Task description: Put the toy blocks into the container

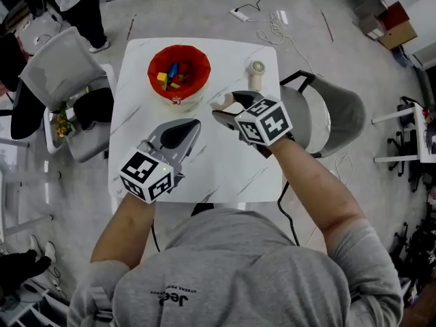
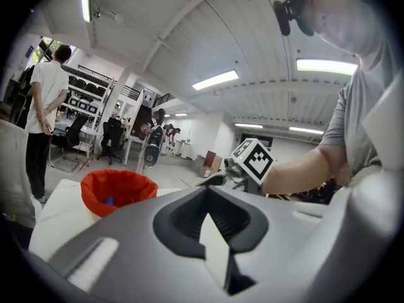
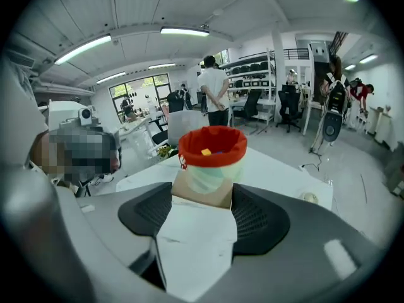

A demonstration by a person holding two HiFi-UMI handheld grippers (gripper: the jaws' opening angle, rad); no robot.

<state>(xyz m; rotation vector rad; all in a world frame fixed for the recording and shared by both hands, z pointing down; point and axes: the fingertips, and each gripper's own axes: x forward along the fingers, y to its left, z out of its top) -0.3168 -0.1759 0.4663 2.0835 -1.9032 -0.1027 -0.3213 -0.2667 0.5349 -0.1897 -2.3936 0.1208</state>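
1. Head view: your right gripper [image 1: 225, 111] hung over the white surface [image 1: 225, 162], just short of the red-lined container [image 1: 179, 70]. A tan block [image 1: 220, 104] sat at its tips. Several coloured blocks [image 1: 172, 75] already lay inside the container. Your left gripper [image 1: 184, 131] was beside it over the surface, its jaws together and holding nothing. The best plan was probably to carry the tan block up and over the near rim before letting go. You also needed to steer clear of the small fan [image 1: 256, 70] standing right of the container.

2. Left gripper view: the jaws met at their tips with only bare surface showing behind them. The container [image 2: 118, 191] stood ahead and to the left, and your right gripper [image 2: 214, 180] was straight ahead. This hand was best kept low and to its own side, so the two grippers did not cross at the rim.

3. Right gripper view: the jaws were clamped on the tan block [image 3: 203, 191], which spanned the gap from pad to pad. The container [image 3: 213, 150] stood directly beyond and already lined up. You needed to hold that line and get the block above the red opening. Opening only then mattered, because a release too early would likely have bounced the block off the rim.
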